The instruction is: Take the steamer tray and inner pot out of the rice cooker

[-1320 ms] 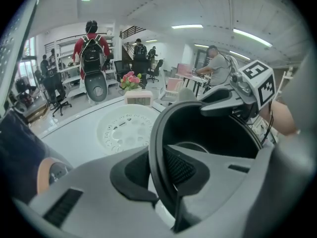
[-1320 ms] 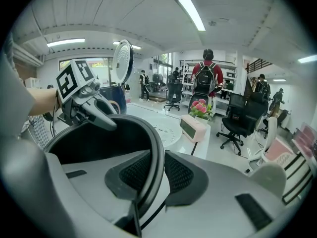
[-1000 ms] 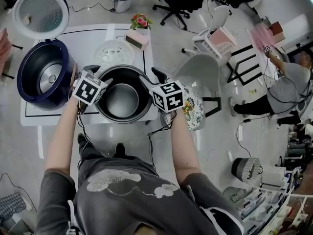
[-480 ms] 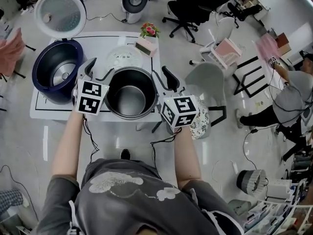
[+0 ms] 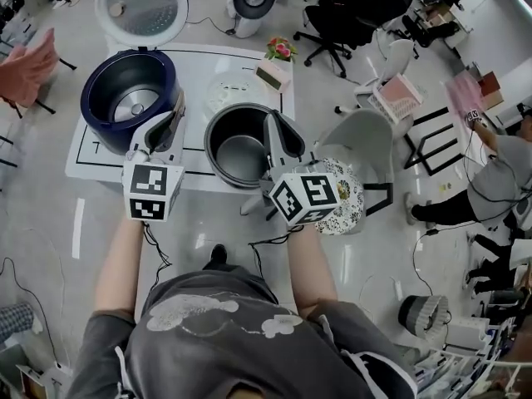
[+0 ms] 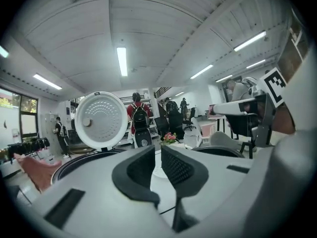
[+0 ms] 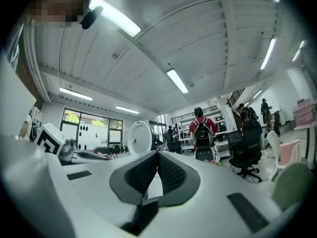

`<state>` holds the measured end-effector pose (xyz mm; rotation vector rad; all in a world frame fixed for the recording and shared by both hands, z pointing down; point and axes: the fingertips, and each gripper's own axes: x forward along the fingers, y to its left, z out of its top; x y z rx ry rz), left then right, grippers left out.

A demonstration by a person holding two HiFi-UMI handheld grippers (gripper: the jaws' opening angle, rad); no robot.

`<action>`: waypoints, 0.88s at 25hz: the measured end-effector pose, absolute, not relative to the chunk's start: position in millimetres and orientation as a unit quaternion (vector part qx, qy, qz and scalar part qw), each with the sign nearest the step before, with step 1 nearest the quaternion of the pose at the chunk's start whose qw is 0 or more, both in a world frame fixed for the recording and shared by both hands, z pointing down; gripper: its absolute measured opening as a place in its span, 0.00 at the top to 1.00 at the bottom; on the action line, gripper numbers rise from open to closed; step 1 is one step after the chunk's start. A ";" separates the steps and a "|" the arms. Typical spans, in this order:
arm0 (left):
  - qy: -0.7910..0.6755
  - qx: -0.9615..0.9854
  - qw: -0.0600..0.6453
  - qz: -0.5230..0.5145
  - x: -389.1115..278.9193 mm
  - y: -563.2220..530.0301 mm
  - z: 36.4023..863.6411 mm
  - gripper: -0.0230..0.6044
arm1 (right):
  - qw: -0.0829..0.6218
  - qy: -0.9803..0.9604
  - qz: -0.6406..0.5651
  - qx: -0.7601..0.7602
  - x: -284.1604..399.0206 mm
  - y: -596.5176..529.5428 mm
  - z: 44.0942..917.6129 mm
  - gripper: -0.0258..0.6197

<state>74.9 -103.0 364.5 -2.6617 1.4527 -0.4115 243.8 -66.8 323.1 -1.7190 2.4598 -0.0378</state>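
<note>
The black inner pot [image 5: 243, 145] stands empty on the white table [image 5: 100, 161], to the right of the navy rice cooker [image 5: 133, 96], whose lid [image 5: 141, 7] is tipped up. Behind the pot lies the white steamer tray [image 5: 228, 91]. My left gripper [image 5: 176, 108] hovers between cooker and pot, pointing nearly level. Its jaws [image 6: 158, 150] are closing to a narrow gap with nothing between them. Over the pot's right rim, my right gripper [image 5: 271, 123] is shut and empty, its pads [image 7: 157, 155] touching. The pot's rim [image 6: 218, 151] and the lid [image 6: 101, 120] show in the left gripper view.
A small flower pot with a pink box [image 5: 278, 63] sits at the table's far right corner. A grey chair [image 5: 359, 135] and a patterned stool [image 5: 341, 191] stand right of the table. Office chairs and people are farther off [image 7: 203, 130].
Both grippers have lifted away from the inner pot's rim and drawn back toward me. Their jaws went from wide open to nearly together. The pot stays on the table.
</note>
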 end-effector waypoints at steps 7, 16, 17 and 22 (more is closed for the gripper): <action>0.446 -0.888 -0.013 -0.117 24.0 -50.1 369.0 0.95 | 0.036 0.817 -0.017 -0.576 189.0 -33.3 328.6 0.92; 0.434 -0.892 -0.043 -0.117 -21.8 8.0 380.6 0.95 | 0.016 0.812 -0.017 -0.583 149.1 20.7 339.0 0.92; 0.435 -0.892 -0.045 -0.115 -27.5 13.9 380.9 0.95 | 0.015 0.812 -0.017 -0.583 144.4 26.6 339.1 0.92; 0.439 -0.890 -0.053 -0.111 -53.2 42.6 382.4 0.95 | 0.005 0.812 -0.019 -0.583 124.0 54.7 341.6 0.92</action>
